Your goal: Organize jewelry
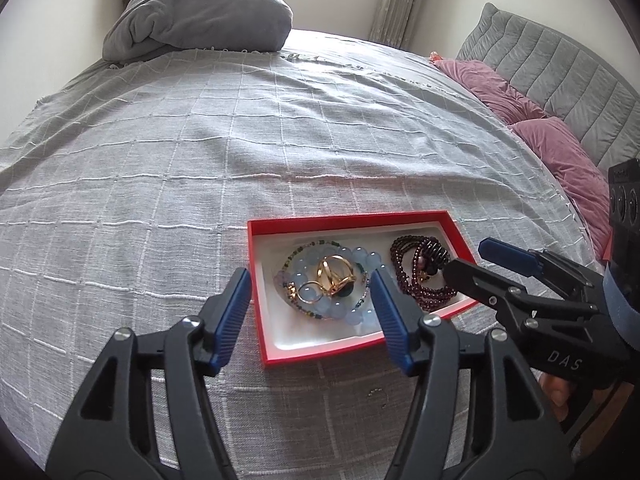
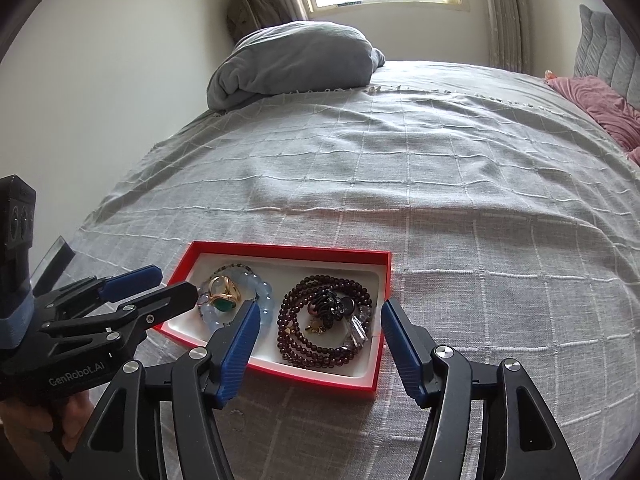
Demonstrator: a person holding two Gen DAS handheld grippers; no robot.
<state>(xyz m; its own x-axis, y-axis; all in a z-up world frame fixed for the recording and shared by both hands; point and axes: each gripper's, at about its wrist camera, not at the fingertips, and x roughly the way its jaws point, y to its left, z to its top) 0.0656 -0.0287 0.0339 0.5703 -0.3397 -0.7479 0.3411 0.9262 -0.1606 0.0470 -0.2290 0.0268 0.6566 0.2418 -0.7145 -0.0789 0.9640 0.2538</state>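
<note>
Blue-padded fingers of the left gripper stand spread and empty over the red tray on the grey bedspread, its long axis slanting across the left wrist view; the right gripper beside it reads "DAS". From the right wrist, the right gripper is likewise released above the dark bead necklace, with "GenRobot.AI" on the left gripper.

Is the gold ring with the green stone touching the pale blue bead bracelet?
Touching. In the left wrist view the gold ring lies directly on the pale blue bead bracelet inside the red box, overlapping its beads with no gap.
</note>
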